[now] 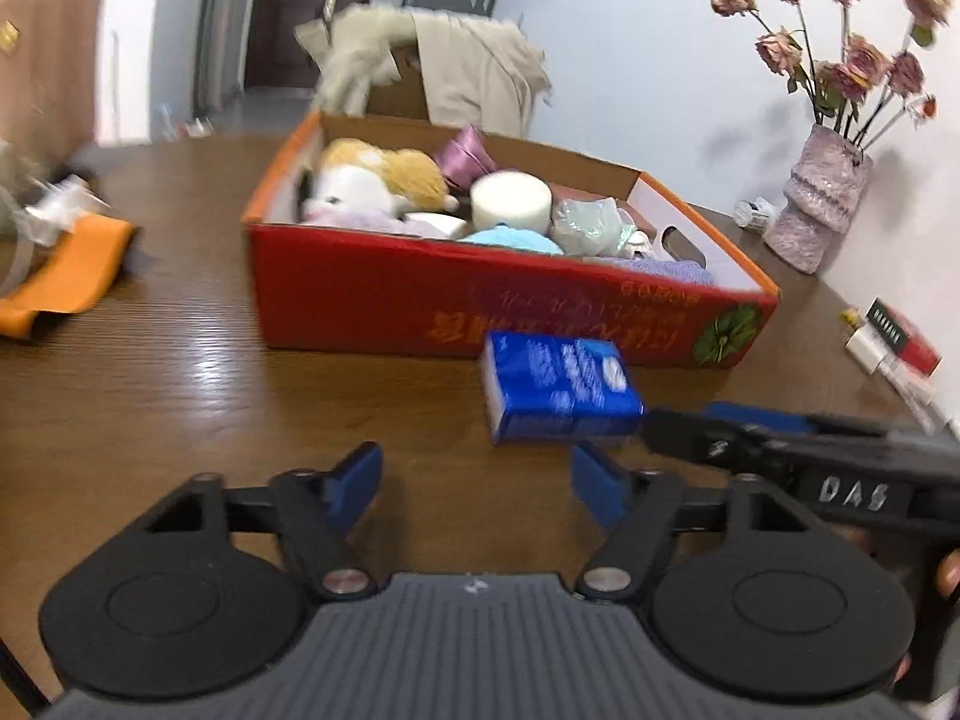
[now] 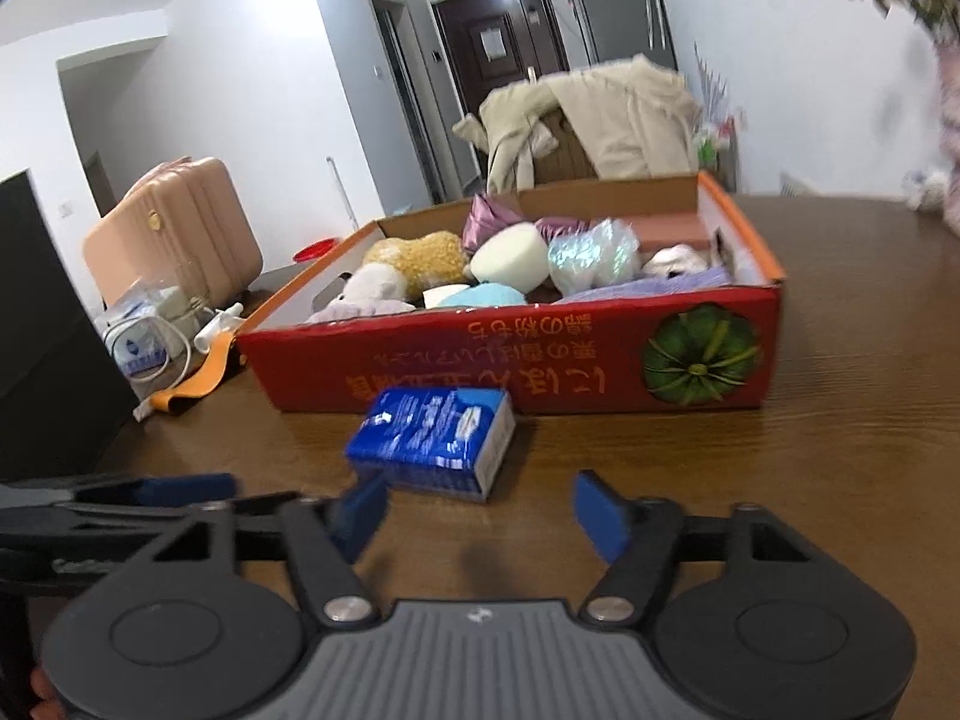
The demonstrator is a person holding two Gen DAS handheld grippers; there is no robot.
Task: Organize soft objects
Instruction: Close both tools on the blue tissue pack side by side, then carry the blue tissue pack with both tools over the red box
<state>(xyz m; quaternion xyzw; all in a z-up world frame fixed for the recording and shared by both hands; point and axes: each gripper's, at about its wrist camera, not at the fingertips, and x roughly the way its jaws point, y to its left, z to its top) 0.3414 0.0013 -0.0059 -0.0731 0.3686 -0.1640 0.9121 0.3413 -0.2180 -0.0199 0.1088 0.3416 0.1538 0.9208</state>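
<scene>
A blue tissue pack [image 1: 561, 393] lies on the wooden table just in front of a red cardboard box [image 1: 480, 312]. The box holds a plush dog [image 1: 372, 186], a white sponge [image 1: 510, 198], a teal soft thing and other soft items. My left gripper [image 1: 477, 483] is open and empty, just short of the pack. My right gripper [image 2: 480, 516] is open and empty, with the pack [image 2: 432, 441] just beyond its left finger. The right gripper's fingers [image 1: 678, 429] reach in from the right in the left wrist view, at the pack's right end.
A vase of dried roses [image 1: 822, 204] stands at the far right edge of the table, with small boxes [image 1: 894, 342] near it. An orange strap [image 1: 66, 276] and packets lie left. A pink suitcase [image 2: 174, 228] and a chair draped with a coat [image 2: 600, 120] stand beyond the table.
</scene>
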